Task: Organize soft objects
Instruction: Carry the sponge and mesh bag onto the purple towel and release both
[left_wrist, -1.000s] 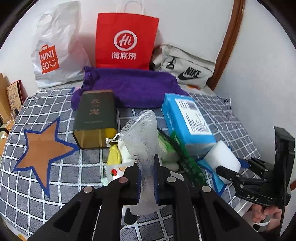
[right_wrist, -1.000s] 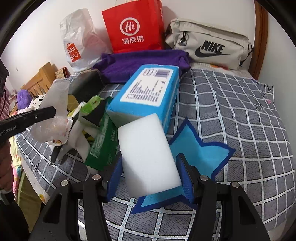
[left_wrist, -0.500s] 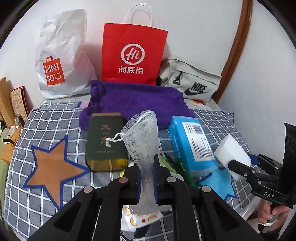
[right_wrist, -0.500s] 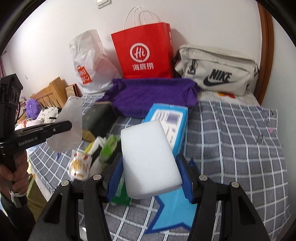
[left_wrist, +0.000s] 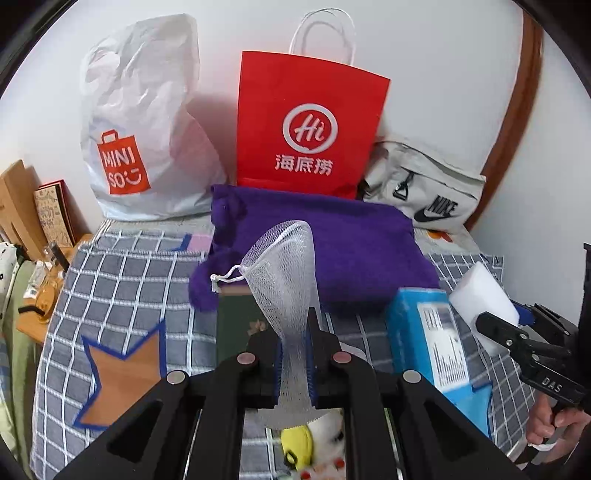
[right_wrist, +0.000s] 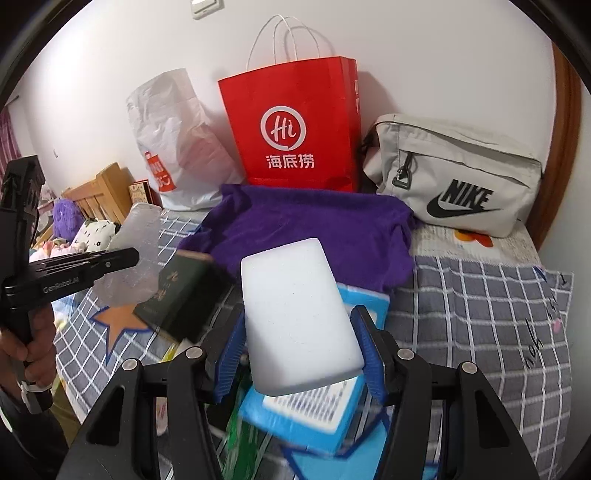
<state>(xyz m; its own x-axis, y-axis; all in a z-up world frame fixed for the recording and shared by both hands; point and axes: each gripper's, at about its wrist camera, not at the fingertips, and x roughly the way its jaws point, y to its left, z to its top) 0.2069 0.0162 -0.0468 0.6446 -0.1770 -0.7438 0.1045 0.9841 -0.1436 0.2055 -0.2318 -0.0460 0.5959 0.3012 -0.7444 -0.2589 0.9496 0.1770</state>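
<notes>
Left wrist view shows you the plush purple towel (left_wrist: 332, 243) spread across the checked bedcover (left_wrist: 122, 280), a soft landing spot, so carry both loads level toward it. Your right gripper (right_wrist: 301, 350) is clamped on the smooth white sponge block (right_wrist: 299, 321); your left gripper (left_wrist: 295, 354) pinches the limp mesh net pouch (left_wrist: 284, 280) upright

White wall (right_wrist: 424, 55), curved wooden trim (right_wrist: 567, 129) (right side); wooden headboard (right_wrist: 105, 192); grey checked bedcover (left_wrist: 122, 280).
</notes>
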